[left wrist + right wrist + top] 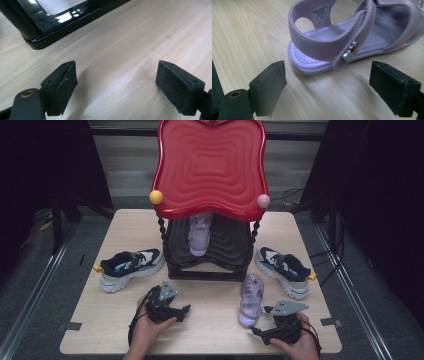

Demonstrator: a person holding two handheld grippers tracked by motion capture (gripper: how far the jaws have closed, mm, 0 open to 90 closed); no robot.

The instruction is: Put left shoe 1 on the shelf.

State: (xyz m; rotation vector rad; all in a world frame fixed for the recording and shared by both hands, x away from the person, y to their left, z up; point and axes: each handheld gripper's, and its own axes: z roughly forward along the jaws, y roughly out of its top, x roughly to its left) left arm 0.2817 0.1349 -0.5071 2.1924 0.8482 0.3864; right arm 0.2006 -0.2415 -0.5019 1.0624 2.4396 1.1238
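A shoe rack point(209, 245) is standing at the centre of the worktop point(210, 330), with one sandal point(199, 234) lying on its lower shelf. A sneaker point(129, 268) is sitting left of the rack, another sneaker point(284, 270) right of it. A second sandal point(250, 299) is lying lower right of centre, before the rack, just beyond the right hand-held gripper point(265, 320).

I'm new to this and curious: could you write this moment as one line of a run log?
right claw: open, facing purple sandal heel, no contact | left claw: open over bare table | second sandal: on rack
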